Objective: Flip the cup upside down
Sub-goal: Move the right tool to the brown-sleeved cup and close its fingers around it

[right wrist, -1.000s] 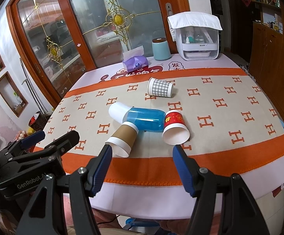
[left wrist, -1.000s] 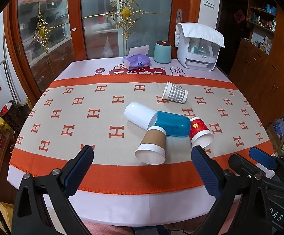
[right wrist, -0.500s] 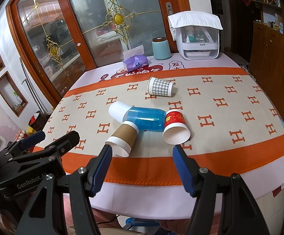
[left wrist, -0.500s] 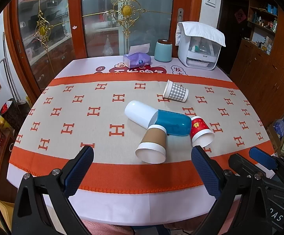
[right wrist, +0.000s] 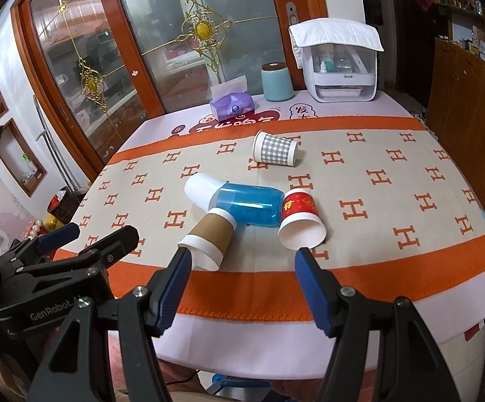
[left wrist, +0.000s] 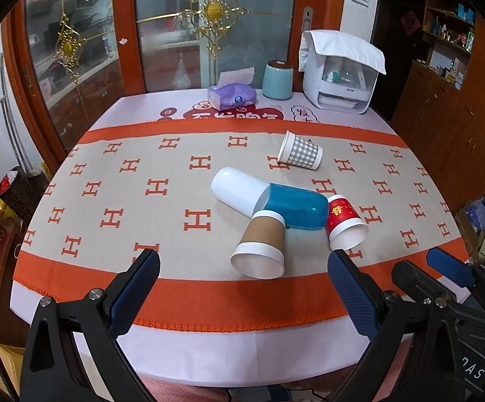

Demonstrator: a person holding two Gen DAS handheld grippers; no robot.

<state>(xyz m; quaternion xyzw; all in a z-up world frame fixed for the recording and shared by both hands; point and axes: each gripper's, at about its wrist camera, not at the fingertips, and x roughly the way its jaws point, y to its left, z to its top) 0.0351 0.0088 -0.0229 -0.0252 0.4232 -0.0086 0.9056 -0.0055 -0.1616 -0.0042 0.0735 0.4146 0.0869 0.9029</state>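
Note:
Several cups lie on their sides on the orange-and-beige cloth: a brown paper cup [left wrist: 260, 244] [right wrist: 209, 236], a red paper cup [left wrist: 344, 222] [right wrist: 301, 222], a blue plastic cup [left wrist: 296, 206] [right wrist: 247, 206], a white cup [left wrist: 239, 189] [right wrist: 200, 189] and a grey checked cup [left wrist: 301, 155] [right wrist: 275, 152] farther back. My left gripper [left wrist: 242, 268] is open and empty, short of the brown cup. My right gripper [right wrist: 242, 263] is open and empty, between the brown and red cups' mouths, short of them. The left gripper also shows in the right wrist view [right wrist: 88, 238].
At the table's far edge stand a purple tissue pack [left wrist: 232, 95], a teal canister [left wrist: 277, 80] and a white appliance [left wrist: 341, 73]. Glass doors are behind the table. Wooden cabinets [left wrist: 443, 107] stand on the right. The table's near edge [left wrist: 242, 355] is just ahead of me.
Both grippers have drifted slightly; the view shifts a little. The cups have not moved and both grippers stay open.

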